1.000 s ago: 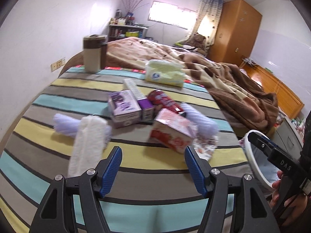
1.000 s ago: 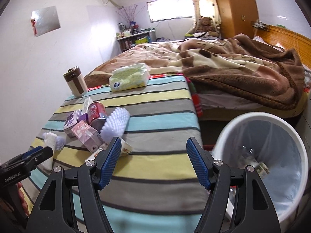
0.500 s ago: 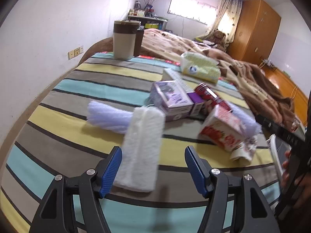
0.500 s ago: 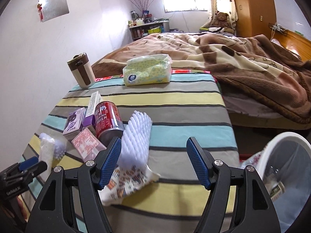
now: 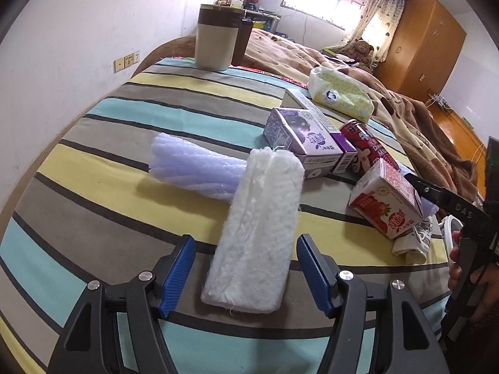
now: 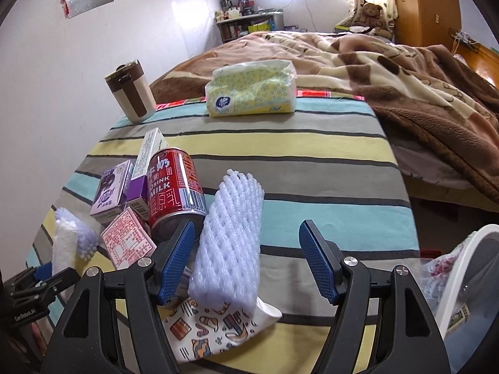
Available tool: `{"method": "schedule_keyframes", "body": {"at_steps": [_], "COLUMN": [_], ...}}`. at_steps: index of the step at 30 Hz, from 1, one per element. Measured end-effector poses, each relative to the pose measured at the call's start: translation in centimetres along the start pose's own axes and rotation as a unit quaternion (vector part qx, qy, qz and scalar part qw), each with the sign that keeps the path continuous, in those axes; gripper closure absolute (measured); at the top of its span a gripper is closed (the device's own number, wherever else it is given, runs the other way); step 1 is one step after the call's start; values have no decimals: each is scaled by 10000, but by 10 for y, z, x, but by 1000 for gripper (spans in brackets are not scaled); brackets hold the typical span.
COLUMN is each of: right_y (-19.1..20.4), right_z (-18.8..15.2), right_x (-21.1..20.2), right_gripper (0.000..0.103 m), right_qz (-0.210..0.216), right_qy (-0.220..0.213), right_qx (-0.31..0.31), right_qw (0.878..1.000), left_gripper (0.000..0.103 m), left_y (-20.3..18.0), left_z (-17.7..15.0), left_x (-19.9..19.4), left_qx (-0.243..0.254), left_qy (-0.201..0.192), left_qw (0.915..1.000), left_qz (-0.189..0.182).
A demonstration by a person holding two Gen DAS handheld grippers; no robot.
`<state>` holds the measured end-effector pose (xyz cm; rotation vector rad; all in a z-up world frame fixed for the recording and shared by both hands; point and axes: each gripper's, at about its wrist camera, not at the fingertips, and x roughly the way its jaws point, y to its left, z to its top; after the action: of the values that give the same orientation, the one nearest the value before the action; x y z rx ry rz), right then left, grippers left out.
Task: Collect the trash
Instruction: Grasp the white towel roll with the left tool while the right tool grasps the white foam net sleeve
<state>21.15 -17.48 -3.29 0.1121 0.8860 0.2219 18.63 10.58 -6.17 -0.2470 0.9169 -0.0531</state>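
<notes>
Left claw (image 5: 246,275) open wide, nothing held; white fluffy pad (image 5: 260,227) lies lengthwise between its blue pads, near end low centre of frame, pads not touching it. Right claw (image 6: 246,258) also wide and empty; white foam net (image 6: 229,243) sits between its pads, nearer the left one, on top of a patterned wrapper (image 6: 202,336) at bottom centre. Rest of trash clusters mid-frame on the striped bench (image 6: 312,168): red can (image 6: 174,184), purple cartons (image 6: 113,190), red carton (image 5: 386,208). Bin (image 6: 461,280) at lower right edge of right view, off the bench edge.

Step in hand looks like a double pick: pad with left, net with right. To do it well: lower each claw so pads straddle the middle of the item, centre the net before closing since it sits off to one side, squeeze gently as both are soft, avoid pinching the wrapper or cloth, lift clear of the can before swinging to the bin
</notes>
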Motion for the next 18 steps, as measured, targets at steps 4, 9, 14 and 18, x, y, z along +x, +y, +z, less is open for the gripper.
{"method": "schedule_keyframes", "body": {"at_steps": [4,9,14,18], "right_y": [0,-1,-3,-2], "right_z": [2,3,4,4], "right_x": [7,9,11,10], "right_gripper": [32,32,39,54], "right_qz": [1,53,54,5], "right_qy": [98,134,163,174], "right_qx": [-15,30,76,49], "right_qw": [10000,9999,9998,9998], "left_gripper": [36,36,45,56], "left_y": [-1,-2,-4,-6], "left_z": [1,2,3,5], "left_x": [2,2,3,3], "left_qx": [19,14,23,9], "left_qy": [9,7,17,30], "left_qw": [10000,10000,10000,10000], "left_qz": [-24,-60,-53,-94]}}
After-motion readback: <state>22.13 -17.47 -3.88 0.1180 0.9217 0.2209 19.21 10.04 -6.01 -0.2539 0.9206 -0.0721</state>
